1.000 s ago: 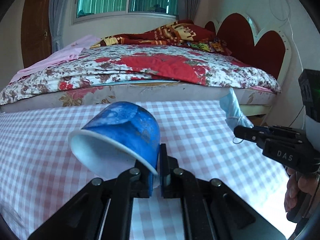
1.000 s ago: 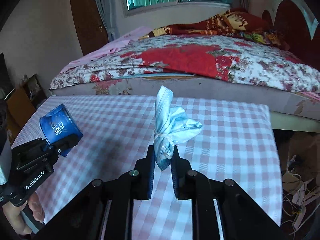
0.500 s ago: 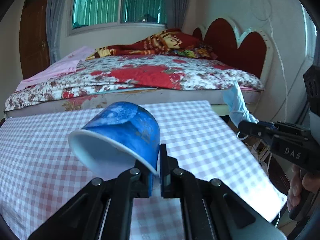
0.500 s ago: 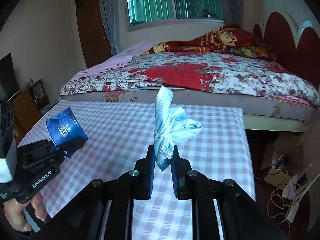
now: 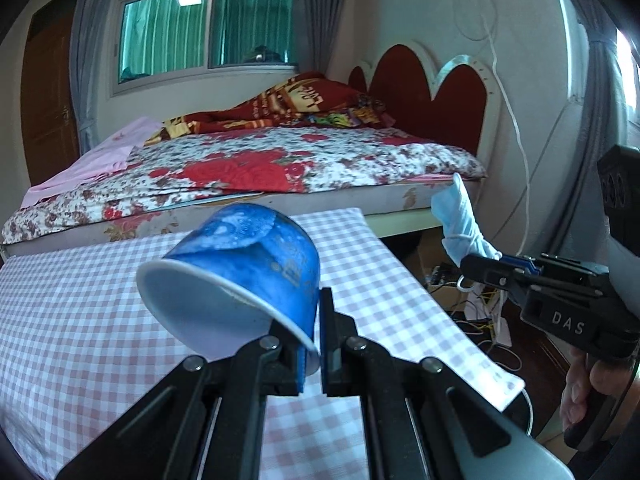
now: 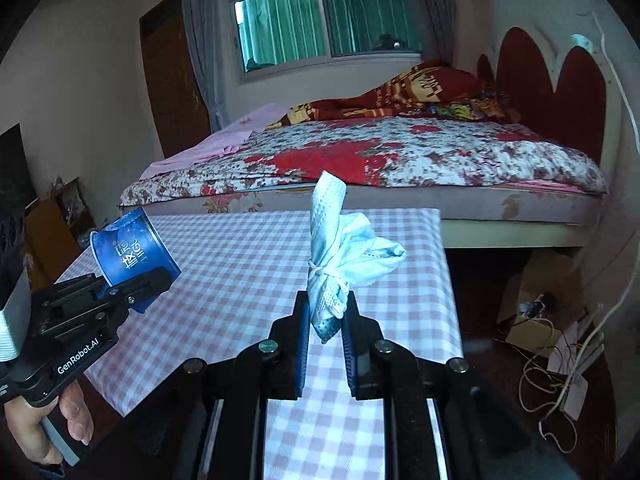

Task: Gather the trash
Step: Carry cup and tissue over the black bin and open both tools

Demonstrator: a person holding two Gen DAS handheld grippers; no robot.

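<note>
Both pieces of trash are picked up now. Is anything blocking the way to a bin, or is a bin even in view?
No bin shows in either view, so the path cannot be judged. The left gripper pinches the blue paper cup by its rim, and the right gripper clamps the tied face mask, both above the checkered tablecloth. The bed lies straight ahead.
</note>
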